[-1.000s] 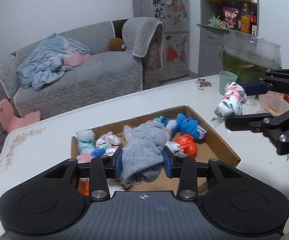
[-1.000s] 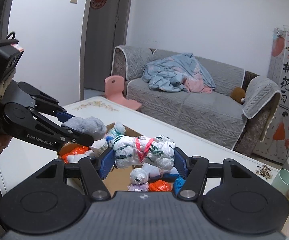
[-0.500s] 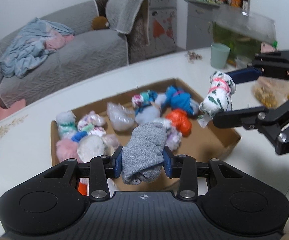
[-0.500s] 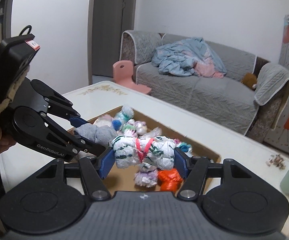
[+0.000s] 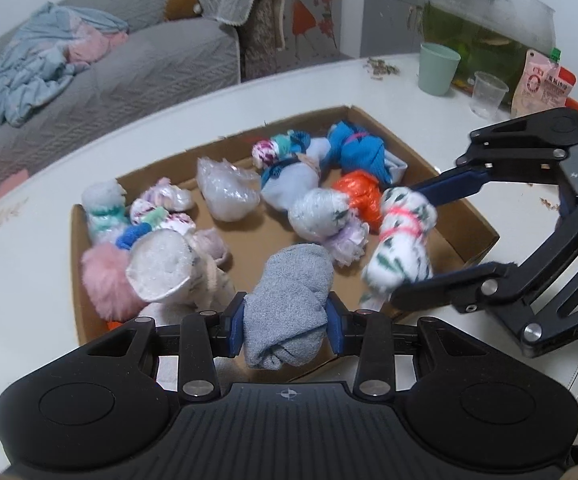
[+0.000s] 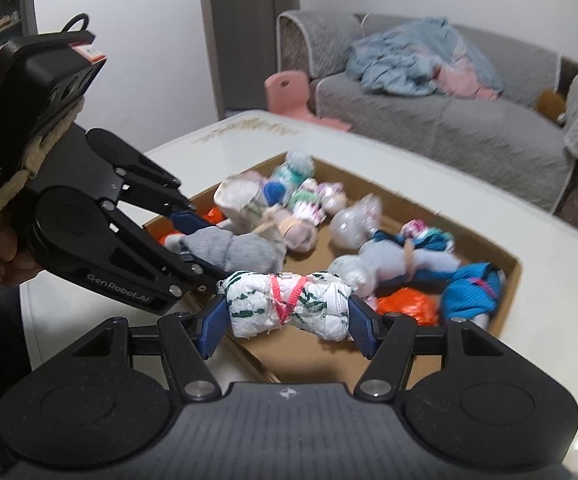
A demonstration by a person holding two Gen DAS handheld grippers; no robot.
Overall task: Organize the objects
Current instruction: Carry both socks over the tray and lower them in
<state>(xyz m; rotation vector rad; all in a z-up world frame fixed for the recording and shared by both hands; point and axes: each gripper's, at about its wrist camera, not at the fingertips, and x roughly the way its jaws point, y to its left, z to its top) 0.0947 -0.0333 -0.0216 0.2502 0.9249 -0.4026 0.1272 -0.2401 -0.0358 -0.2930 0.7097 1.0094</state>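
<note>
Left wrist view: the left gripper [image 5: 285, 317] clamps a grey sock roll [image 5: 289, 300] low centre, over the cardboard box [image 5: 485, 232]; the right gripper [image 5: 407, 240] pinches a white-green bundle [image 5: 403, 240] at right. Each should release over bare cardboard, clear of the neighbouring bundles.

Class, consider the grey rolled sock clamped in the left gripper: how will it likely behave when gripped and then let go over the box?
The grey rolled sock bulges past the left gripper pads, so it is probably soft and squashy. Being knit fabric, it likely grips well. Dropped into the cardboard box, it should land quietly and barely roll.
</note>
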